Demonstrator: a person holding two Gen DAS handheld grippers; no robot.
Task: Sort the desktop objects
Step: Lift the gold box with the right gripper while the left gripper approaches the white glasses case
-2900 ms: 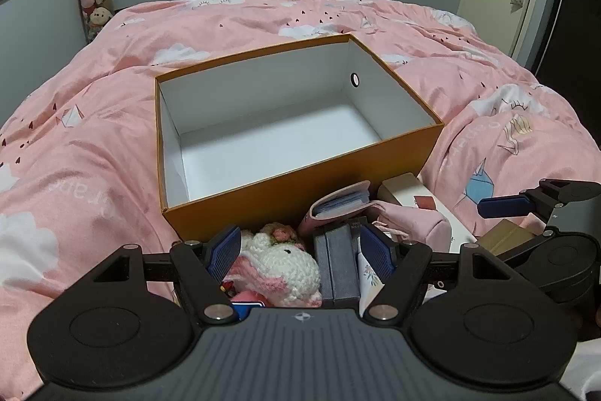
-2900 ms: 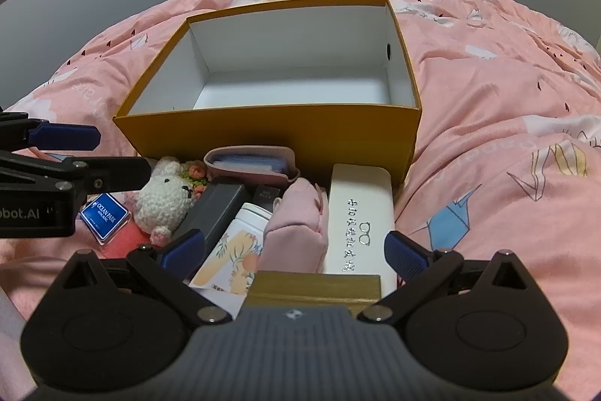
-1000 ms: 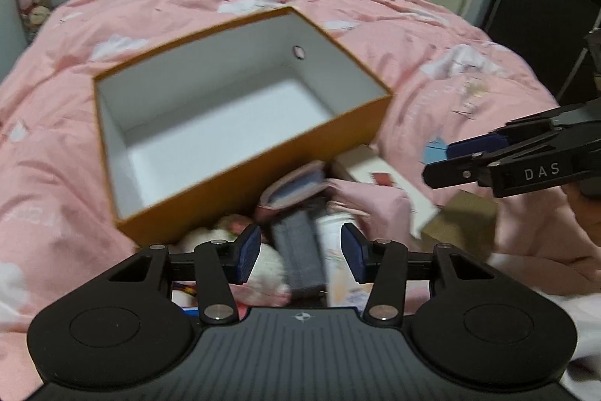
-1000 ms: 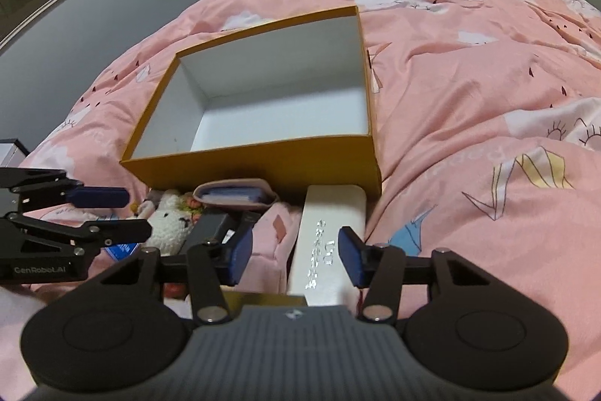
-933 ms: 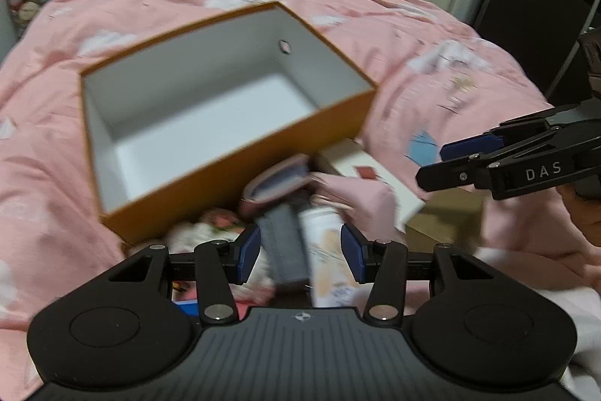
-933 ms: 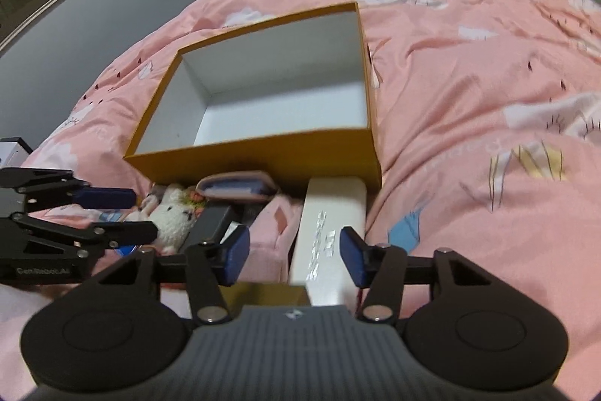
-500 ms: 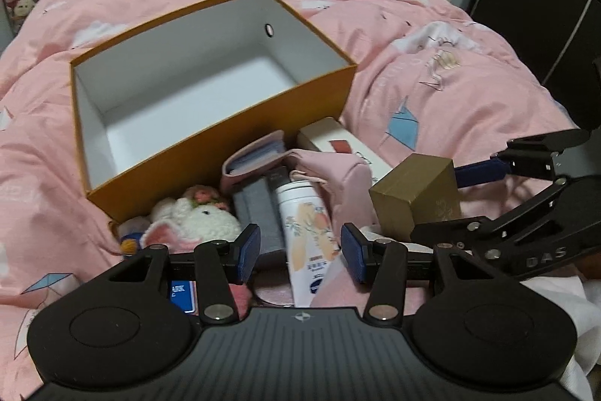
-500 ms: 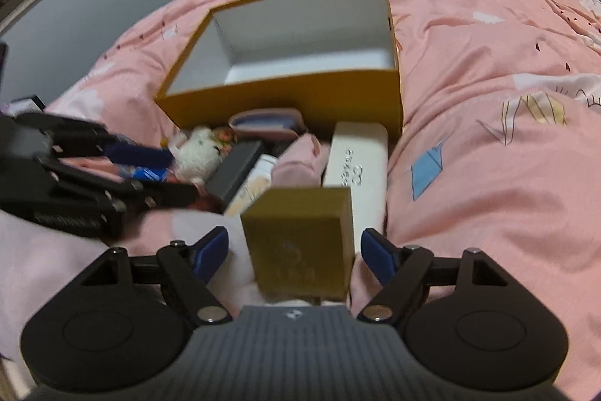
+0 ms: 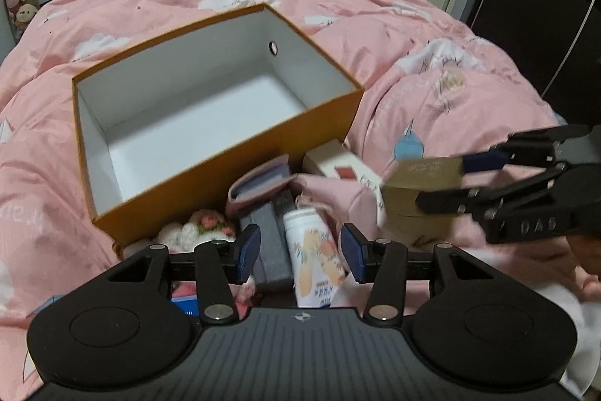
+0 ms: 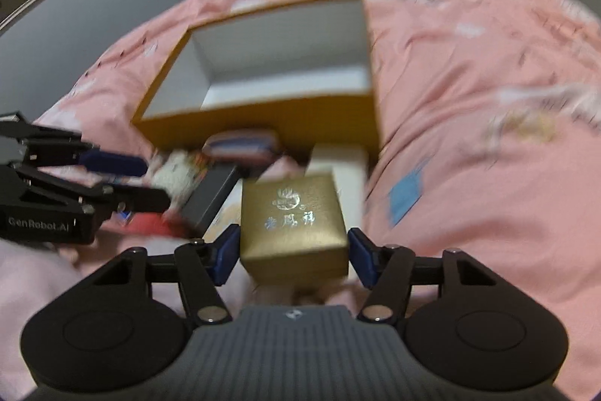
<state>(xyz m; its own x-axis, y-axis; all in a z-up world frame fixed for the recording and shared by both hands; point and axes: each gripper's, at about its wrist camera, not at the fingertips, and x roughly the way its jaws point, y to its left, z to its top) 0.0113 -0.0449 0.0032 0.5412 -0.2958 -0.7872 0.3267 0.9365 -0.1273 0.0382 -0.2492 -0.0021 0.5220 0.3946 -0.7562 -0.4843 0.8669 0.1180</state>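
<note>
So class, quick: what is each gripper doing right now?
Left gripper: open, holding nothing.
Right gripper: jaws closing around the gold box.

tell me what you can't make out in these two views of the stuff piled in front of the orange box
- Blue item, left wrist view: cut off behind the left gripper body, so unreadable.
- Crochet toy, left wrist view: partly behind the gripper finger; right wrist view: smeared by motion blur.
- Gold box, right wrist view: between the closing right gripper pads; blur hides whether both press it.
- White case: gold box covers most of it.
</note>
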